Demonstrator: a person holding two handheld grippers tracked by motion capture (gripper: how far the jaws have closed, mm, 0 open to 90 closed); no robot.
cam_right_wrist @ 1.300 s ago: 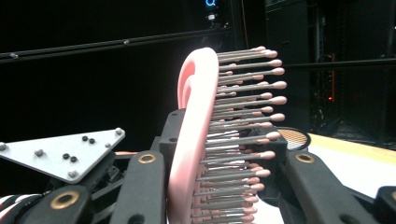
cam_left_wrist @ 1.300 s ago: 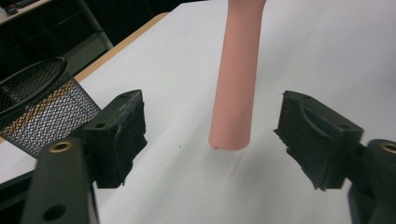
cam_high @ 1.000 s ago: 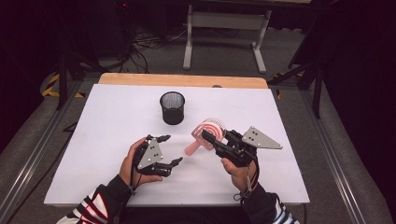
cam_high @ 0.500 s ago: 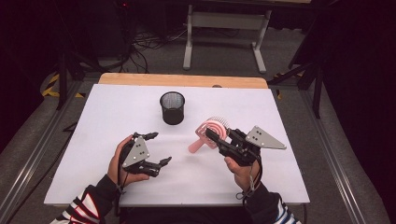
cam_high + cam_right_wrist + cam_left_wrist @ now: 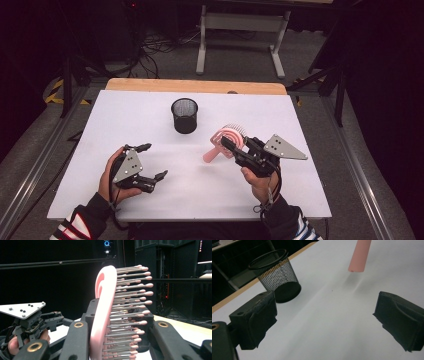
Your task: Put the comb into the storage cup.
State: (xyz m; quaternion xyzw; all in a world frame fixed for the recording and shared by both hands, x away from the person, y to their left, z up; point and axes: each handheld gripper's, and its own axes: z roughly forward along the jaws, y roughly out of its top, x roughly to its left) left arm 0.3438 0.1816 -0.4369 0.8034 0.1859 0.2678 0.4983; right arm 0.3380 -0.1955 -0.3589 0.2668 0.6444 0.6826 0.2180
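High view showed the nearest change first: the left gripper (image 5: 154, 162), at the near left of the white table (image 5: 310, 130), had drawn away from the pink hairbrush (image 5: 225, 141) and sat farther left than a second before, when its tips were up by the brush's handle. Its jaws had just been opening and stood spread wide with nothing between them; the left gripper view confirmed it, with bare tabletop between the two black pads (image 5: 258, 315) and the pink handle end (image 5: 359, 256) hanging well beyond them.

Farther in, the right gripper (image 5: 235, 148) had kept its place and was pinching the hairbrush by its head, holding it tilted with the handle angled down toward the table. In the right gripper view the jaws were pressed on either side of the pink head (image 5: 102, 315), bristles (image 5: 130, 305) pointing sideways.

Beyond both, the black mesh cup (image 5: 184, 115) stood upright and apart from the brush, toward the far edge.

I judged that the brush had passed wholly to the right gripper, leaving it free to carry the brush to the cup, handle first.
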